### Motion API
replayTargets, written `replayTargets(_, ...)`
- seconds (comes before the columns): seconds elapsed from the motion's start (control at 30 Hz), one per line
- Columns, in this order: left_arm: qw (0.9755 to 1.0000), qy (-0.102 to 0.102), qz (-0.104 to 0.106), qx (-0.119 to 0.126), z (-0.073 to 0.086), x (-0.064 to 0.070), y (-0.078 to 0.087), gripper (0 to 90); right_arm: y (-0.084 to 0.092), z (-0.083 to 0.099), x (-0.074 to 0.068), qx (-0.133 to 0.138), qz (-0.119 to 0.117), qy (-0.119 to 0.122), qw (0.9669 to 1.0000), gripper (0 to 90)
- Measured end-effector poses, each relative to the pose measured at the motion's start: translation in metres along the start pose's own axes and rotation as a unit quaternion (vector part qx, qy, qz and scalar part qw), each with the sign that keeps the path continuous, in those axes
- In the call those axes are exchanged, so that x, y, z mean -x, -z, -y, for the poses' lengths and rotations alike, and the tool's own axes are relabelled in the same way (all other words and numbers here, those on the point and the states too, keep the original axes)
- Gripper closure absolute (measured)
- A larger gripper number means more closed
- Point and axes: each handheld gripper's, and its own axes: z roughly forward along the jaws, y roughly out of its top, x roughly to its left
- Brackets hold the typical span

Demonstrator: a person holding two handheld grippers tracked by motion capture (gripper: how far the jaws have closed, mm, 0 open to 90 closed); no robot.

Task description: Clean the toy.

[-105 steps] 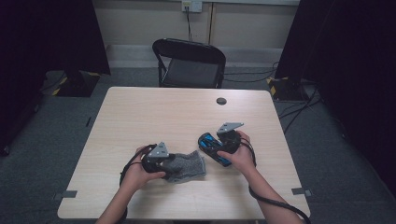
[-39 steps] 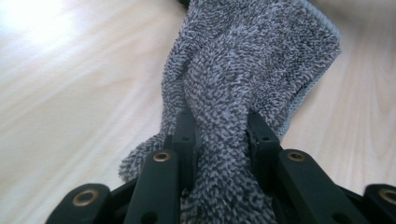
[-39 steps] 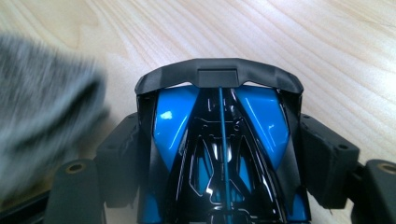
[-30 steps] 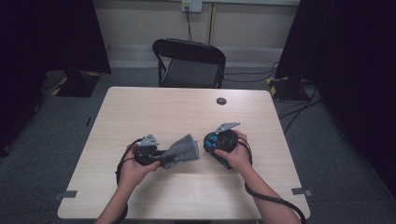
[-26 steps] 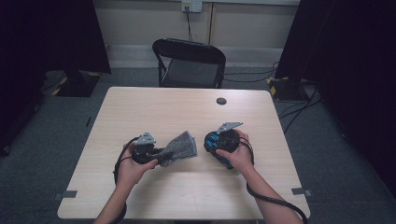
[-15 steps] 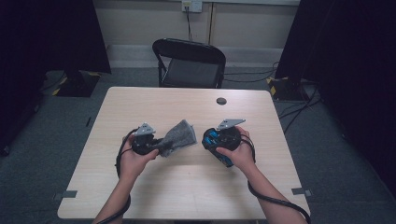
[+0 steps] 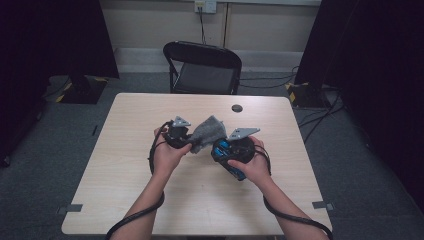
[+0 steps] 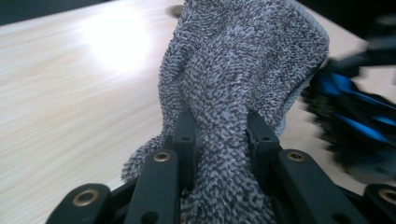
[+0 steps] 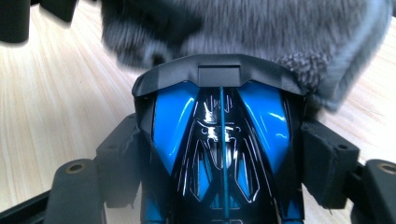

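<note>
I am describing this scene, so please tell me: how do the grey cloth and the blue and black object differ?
The grey cloth is soft, fuzzy and bunched; the blue and black object is hard and glossy. The left gripper pinches the cloth, while the right gripper clamps the wider object. Both are held above the table.

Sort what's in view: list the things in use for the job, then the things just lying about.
In use:
- grey cloth, clamped in the left gripper
- blue and black toy car, gripped by the right gripper

Lying about:
- small dark disc on the table
- black folding chair
</note>
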Motion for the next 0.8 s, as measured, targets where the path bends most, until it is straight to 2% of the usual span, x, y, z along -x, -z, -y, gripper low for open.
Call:
replayTargets(0.03, 1.0000, 0.000, 0.000, 0.000, 0.000, 0.000, 0.000, 70.5, 0.000, 0.000, 0.000, 0.000, 0.000, 0.000, 1.0000, 25.6)
replayTargets(0.07, 0.9999, -0.005, 0.014, -0.003, 0.001, 0.004, -0.003, 70.7, 0.001, 0.000, 0.001, -0.002, 0.002, 0.000, 1.0000, 25.7)
replayTargets(0.1, 0.9999, -0.005, 0.014, -0.003, 0.001, 0.004, -0.003, 71.0, 0.000, 0.000, 0.001, -0.003, 0.005, -0.001, 1.0000, 25.7)
replayTargets(0.13, 0.9992, -0.012, 0.037, -0.001, 0.003, 0.008, -0.005, 71.4, 0.000, 0.000, 0.002, -0.006, 0.008, 0.001, 0.9999, 25.7)
replayTargets(0.17, 0.9992, -0.012, 0.037, -0.001, 0.003, 0.008, -0.005, 71.5, 0.000, 0.000, 0.002, -0.006, 0.008, 0.001, 0.9999, 25.7)
replayTargets(0.2, 0.9983, -0.026, 0.053, 0.000, 0.004, 0.011, -0.005, 71.6, 0.000, 0.000, 0.004, -0.008, 0.012, -0.001, 0.9999, 25.7)
replayTargets(0.23, 0.9983, -0.026, 0.053, 0.000, 0.004, 0.011, -0.005, 71.6, 0.000, 0.000, 0.004, -0.008, 0.012, -0.001, 0.9999, 25.7)
replayTargets(0.4, 0.9945, -0.048, 0.092, 0.007, 0.007, 0.013, 0.000, 72.3, -0.003, 0.001, 0.008, -0.017, 0.017, 0.001, 0.9997, 25.6)
replayTargets(0.67, 0.9913, -0.060, 0.117, 0.006, 0.015, 0.011, 0.005, 72.5, -0.006, -0.001, 0.009, -0.027, 0.022, 0.004, 0.9994, 25.7)
replayTargets(0.73, 0.9893, -0.075, 0.125, 0.004, 0.016, 0.012, 0.007, 72.4, -0.005, -0.001, 0.011, -0.029, 0.026, 0.002, 0.9993, 25.7)
replayTargets(0.8, 0.9889, -0.076, 0.128, 0.004, 0.016, 0.013, 0.007, 72.5, -0.005, -0.001, 0.012, -0.029, 0.027, 0.001, 0.9992, 25.7)
